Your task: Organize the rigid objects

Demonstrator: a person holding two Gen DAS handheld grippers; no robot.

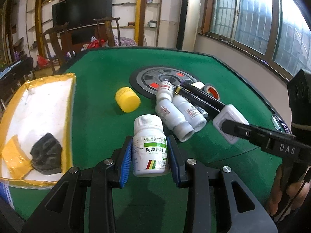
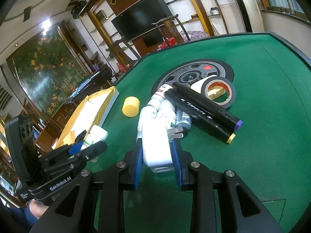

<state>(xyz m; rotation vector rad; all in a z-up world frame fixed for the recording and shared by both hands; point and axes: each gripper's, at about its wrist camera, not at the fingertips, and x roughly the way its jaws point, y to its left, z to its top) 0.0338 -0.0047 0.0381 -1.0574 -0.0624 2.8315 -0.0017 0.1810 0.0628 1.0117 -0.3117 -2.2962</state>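
My left gripper (image 1: 149,151) is shut on a white pill bottle (image 1: 148,145) with a green label, held upright above the green table (image 1: 101,89). My right gripper (image 2: 157,153) is shut on a white plug adapter (image 2: 155,145) whose metal prongs point away; from the left wrist it shows as the white adapter (image 1: 230,125) in black fingers. Beyond lie several small white bottles (image 1: 175,112), two black markers (image 2: 202,112), a yellow cap (image 1: 127,102) and a roll of black tape (image 2: 219,91). The held bottle (image 2: 96,136) appears at the right wrist's left.
An open foam box (image 1: 38,116) edged with yellow tape sits at the table's left, with a black object (image 1: 46,155) inside. A round grey hub (image 1: 155,79) marks the table's centre. Chairs, a television and shelves stand beyond the far edge. A hand (image 1: 287,190) grips the right handle.
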